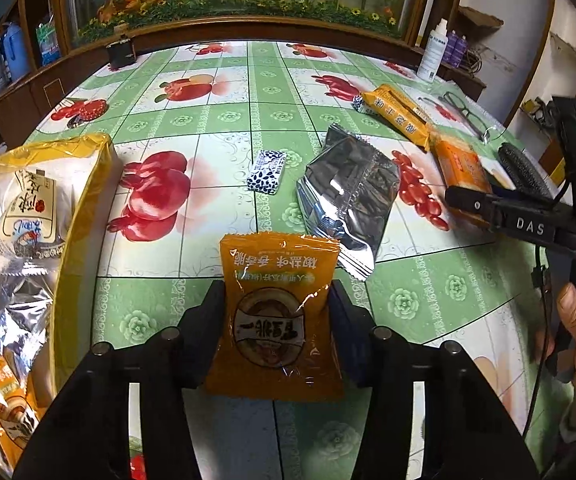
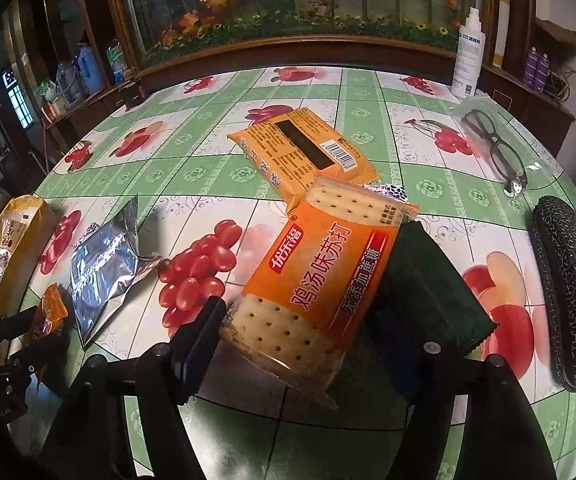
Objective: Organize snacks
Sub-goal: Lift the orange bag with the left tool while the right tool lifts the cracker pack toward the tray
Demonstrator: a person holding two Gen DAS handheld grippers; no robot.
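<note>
My left gripper (image 1: pixel 278 316) is shut on a small orange snack packet (image 1: pixel 280 312) and holds it above the table. A yellow bag (image 1: pixel 36 216) with several snacks inside stands at the left. A silver packet (image 1: pixel 348 192) and a small blue-white packet (image 1: pixel 268 170) lie ahead. My right gripper (image 2: pixel 300 320) is shut on an orange cracker pack (image 2: pixel 320 276); it also shows in the left wrist view (image 1: pixel 462 196). A second orange pack (image 2: pixel 304 152) lies behind it, barcode up. My left gripper with its packet shows at the left of the right wrist view (image 2: pixel 46 316).
A fruit-print tablecloth (image 1: pixel 228 120) covers the table. Glasses (image 2: pixel 496 148) in a clear sleeve, a dark glasses case (image 2: pixel 572 288), a dark green cloth (image 2: pixel 428 292) and a white spray bottle (image 2: pixel 468 56) are at the right. A small dark box (image 1: pixel 122 52) stands at the far left edge.
</note>
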